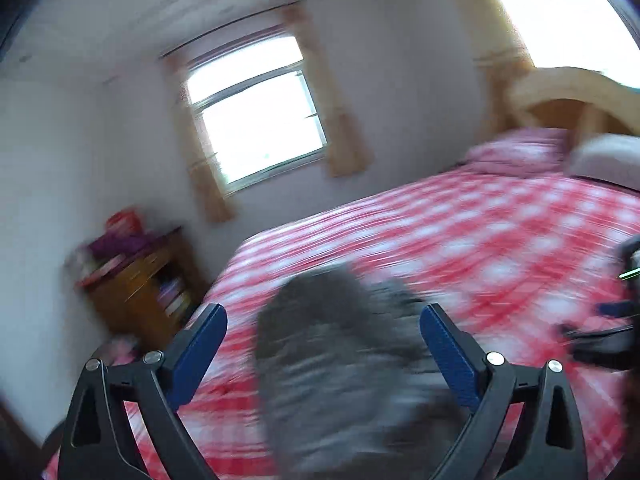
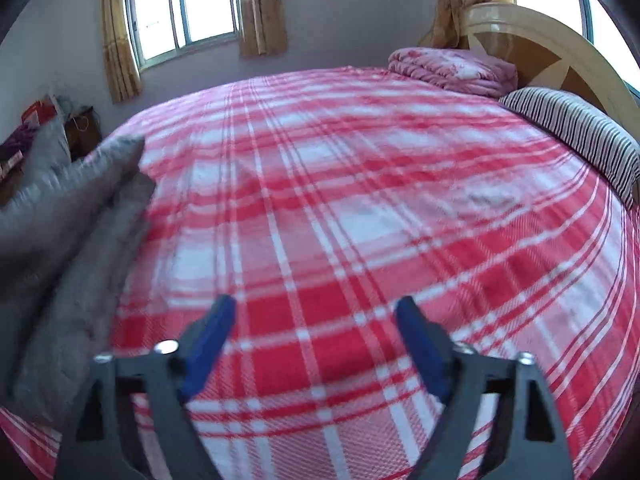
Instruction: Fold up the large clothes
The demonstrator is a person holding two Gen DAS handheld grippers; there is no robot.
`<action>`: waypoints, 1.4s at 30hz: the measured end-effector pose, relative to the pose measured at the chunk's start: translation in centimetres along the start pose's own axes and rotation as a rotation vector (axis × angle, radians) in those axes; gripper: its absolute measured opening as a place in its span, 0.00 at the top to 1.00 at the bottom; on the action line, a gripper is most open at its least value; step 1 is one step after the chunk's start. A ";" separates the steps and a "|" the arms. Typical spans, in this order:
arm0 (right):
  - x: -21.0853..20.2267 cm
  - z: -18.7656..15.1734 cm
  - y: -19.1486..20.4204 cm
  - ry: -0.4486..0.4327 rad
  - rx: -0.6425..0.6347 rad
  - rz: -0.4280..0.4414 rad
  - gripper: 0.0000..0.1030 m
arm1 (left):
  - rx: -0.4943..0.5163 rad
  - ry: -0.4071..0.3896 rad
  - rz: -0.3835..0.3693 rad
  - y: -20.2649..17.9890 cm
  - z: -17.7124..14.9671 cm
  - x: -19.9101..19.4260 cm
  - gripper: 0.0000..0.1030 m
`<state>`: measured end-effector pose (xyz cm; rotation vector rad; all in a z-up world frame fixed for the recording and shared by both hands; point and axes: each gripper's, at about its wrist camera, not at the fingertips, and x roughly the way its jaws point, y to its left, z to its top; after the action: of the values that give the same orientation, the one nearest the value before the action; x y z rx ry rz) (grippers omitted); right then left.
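Observation:
A grey garment (image 1: pixel 332 360) lies bunched on the red-and-white plaid bed (image 1: pixel 480 232), blurred by motion in the left wrist view. My left gripper (image 1: pixel 324 320) is open, its blue pads wide apart on either side of the garment, above it. In the right wrist view the same grey garment (image 2: pixel 72 216) lies along the left edge of the bed (image 2: pixel 340 200). My right gripper (image 2: pixel 316 312) is open and empty over the plaid sheet, to the right of the garment. It also shows at the right edge of the left wrist view (image 1: pixel 612 320).
A folded pink quilt (image 2: pixel 452 66) and a striped pillow (image 2: pixel 572 128) lie at the head of the bed by the wooden headboard (image 2: pixel 560 52). A wooden nightstand (image 1: pixel 136 280) with clutter stands left of the bed. Two curtained windows sit in the walls.

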<state>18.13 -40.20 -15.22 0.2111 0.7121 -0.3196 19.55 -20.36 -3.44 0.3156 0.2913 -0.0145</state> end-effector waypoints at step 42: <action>10.3 7.0 18.3 0.031 -0.107 0.146 0.36 | -0.254 0.467 0.102 -0.6 -7.3 24.7 0.04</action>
<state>36.20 -27.45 -15.47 0.1661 0.7379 -0.1388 41.15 -17.90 -17.29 0.0761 0.7327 0.1983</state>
